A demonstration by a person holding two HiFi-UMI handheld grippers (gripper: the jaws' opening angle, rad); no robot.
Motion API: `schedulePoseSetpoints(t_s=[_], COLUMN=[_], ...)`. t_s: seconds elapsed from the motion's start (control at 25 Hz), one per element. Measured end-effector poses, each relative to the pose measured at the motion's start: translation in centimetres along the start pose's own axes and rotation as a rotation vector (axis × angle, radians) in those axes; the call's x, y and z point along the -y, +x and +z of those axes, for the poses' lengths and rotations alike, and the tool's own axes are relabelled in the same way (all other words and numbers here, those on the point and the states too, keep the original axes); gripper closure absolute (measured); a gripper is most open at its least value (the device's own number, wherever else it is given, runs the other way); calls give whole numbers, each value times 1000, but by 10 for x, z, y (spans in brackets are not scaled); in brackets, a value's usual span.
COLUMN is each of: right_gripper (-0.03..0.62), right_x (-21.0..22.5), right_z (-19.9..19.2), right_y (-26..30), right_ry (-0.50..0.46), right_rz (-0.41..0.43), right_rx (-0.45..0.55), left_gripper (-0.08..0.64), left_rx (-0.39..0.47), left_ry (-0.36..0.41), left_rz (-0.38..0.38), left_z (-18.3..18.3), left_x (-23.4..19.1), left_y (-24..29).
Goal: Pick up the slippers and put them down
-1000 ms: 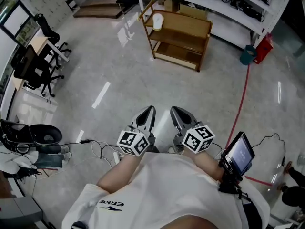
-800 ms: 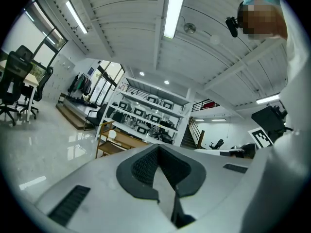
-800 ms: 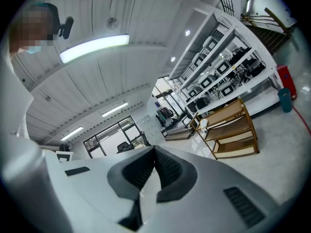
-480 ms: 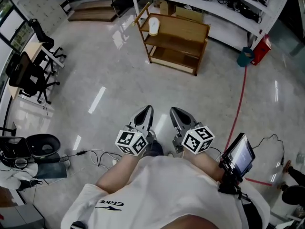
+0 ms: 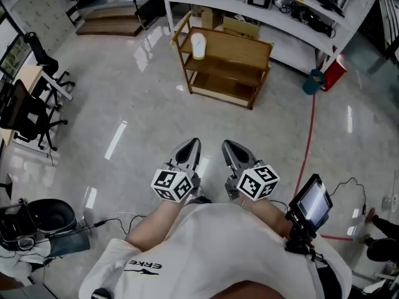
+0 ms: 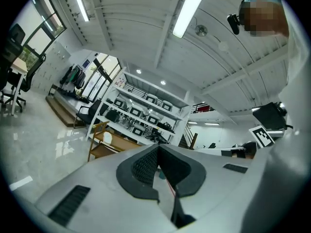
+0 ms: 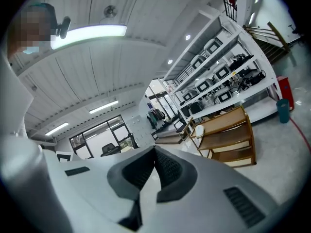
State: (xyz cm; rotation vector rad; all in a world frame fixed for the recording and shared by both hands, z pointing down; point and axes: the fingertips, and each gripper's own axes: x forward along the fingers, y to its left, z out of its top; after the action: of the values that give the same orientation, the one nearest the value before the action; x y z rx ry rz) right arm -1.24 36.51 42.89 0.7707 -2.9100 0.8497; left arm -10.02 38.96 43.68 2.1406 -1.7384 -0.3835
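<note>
A white slipper (image 5: 198, 45) stands upright on the top board of a wooden rack (image 5: 232, 42) across the floor, well ahead of both grippers. It also shows small in the left gripper view as the slipper (image 6: 108, 137) and in the right gripper view as the slipper (image 7: 199, 130). My left gripper (image 5: 194, 143) and right gripper (image 5: 227, 144) are held side by side in front of the person's body, pointing at the rack. Both are shut with nothing between the pads, as seen at the left gripper (image 6: 158, 148) and the right gripper (image 7: 155, 149).
Long white shelving (image 5: 280, 8) with equipment runs behind the rack. A red cable (image 5: 310, 142) crosses the floor on the right, near a teal bin (image 5: 313, 81). Office chairs (image 5: 28, 108) stand at the left. A screen (image 5: 310, 203) hangs at the person's right side.
The rack and shelving have drawn closer and slid lower in the head view as the person walks toward them. Both grippers keep their pose and stay shut.
</note>
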Motion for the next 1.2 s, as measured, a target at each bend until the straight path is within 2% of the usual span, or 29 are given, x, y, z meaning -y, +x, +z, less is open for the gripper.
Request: schedulePoseSetpoints(t_s=[0.28,0.64,0.92,1.2], right_gripper=[595,595,595,595], right_x=[-10,-6,14,47], right_z=[2,7,21,54], right_y=[66,111,146,194], right_ry=[-3,-6,-10,-6], right_rz=[-37,-74,-47,2], right_rx=[25,0,-13,-10], left_gripper=[556,557,557,557], left_rx=[-5,-5,3,10], left_ry=[-17,-64,-64,-46], left_rz=[-36,-43,-31,-1], left_z=[20,35,43,62], left_x=[-63,-105,-125,-149], left_y=[10,27,61,117])
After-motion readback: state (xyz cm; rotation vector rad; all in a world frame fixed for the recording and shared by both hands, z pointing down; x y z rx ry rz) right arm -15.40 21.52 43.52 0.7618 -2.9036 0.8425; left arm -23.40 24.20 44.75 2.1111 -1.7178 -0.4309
